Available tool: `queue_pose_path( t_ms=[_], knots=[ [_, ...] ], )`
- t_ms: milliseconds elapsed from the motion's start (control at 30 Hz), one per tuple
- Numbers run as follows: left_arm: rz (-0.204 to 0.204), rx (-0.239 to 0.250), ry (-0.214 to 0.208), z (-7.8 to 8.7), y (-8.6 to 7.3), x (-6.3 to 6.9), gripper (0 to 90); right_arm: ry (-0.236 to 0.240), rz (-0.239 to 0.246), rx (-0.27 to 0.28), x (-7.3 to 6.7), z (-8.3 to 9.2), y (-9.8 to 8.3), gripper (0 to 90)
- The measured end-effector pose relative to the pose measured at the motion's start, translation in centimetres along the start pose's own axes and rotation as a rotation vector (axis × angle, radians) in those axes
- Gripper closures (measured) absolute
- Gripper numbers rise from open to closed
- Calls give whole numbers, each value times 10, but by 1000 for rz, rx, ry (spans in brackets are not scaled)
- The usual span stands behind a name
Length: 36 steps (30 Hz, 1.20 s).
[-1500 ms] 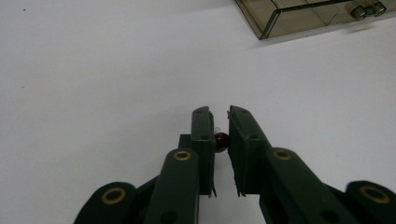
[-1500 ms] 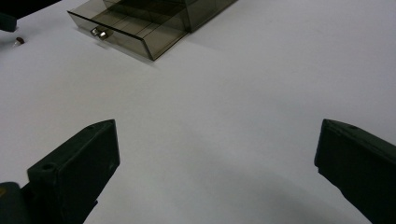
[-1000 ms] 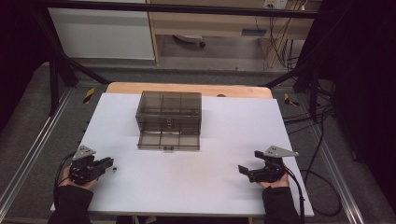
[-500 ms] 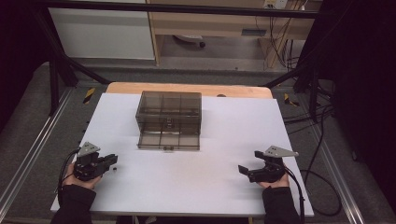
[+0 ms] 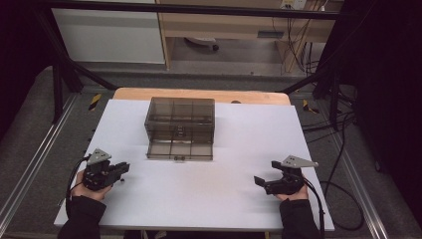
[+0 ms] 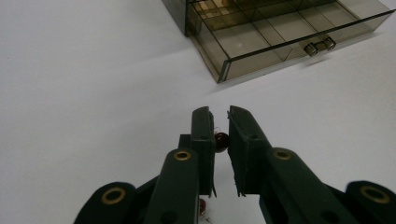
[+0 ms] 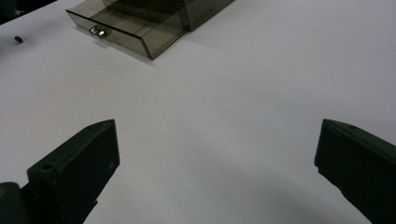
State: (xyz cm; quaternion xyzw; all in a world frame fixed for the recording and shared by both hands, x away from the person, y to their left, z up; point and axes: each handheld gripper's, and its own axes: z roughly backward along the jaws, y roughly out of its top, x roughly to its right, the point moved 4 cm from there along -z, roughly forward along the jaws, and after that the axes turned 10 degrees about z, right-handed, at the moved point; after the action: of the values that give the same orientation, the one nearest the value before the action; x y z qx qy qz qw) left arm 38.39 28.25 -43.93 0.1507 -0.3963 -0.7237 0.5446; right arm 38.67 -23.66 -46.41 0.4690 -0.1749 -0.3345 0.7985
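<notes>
Lower left of the high view: left gripper [image 5: 125, 170] low over the white table [image 5: 224, 214], carried by a hand in a dark sleeve, forearm entering from the bottom edge, jaws aimed right and slightly up-frame toward the box. Clenched on a small dark red bead [image 6: 221, 140], seen in the left gripper view pinched between the nearly closed pads, just behind the tips [image 6: 220, 112].

Centre of the high view: smoky clear drawer box [image 5: 180, 113], bottom drawer [image 5: 180, 150] pulled out toward the bottom of the frame, compartments exposed, knob [image 6: 320, 45] at its front, well apart from both grippers.

Lower right: right gripper [image 5: 259, 180], released and empty, jaws spread wide in the right gripper view [image 7: 217, 140], pointed left, resting low by the table's near edge.

Probably the carry step: bead picked up, not yet in the drawer. Next move likely calls for a lift over the drawer's front wall, a pause above one compartment, then a gentle opening so as not to bounce the bead out.
</notes>
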Motion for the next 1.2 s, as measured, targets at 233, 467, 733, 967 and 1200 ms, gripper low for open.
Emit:
queue_pose_path(
  t_ms=[233,467,733,967,1200],
  knots=[
    [-13,1,-8,-5,8,7,802,0,0,-2,0,0,0,5],
    [-16,4,-15,-10,16,12,802,0,0,-2,0,0,0,5],
    [-21,8,-24,-17,25,18,802,0,0,-3,0,0,0,5],
    [-25,9,-29,-24,32,23,802,-1,0,-2,0,0,0,5],
    [-29,7,-30,-31,38,27,802,-2,1,-2,0,0,0,4]
  ],
)
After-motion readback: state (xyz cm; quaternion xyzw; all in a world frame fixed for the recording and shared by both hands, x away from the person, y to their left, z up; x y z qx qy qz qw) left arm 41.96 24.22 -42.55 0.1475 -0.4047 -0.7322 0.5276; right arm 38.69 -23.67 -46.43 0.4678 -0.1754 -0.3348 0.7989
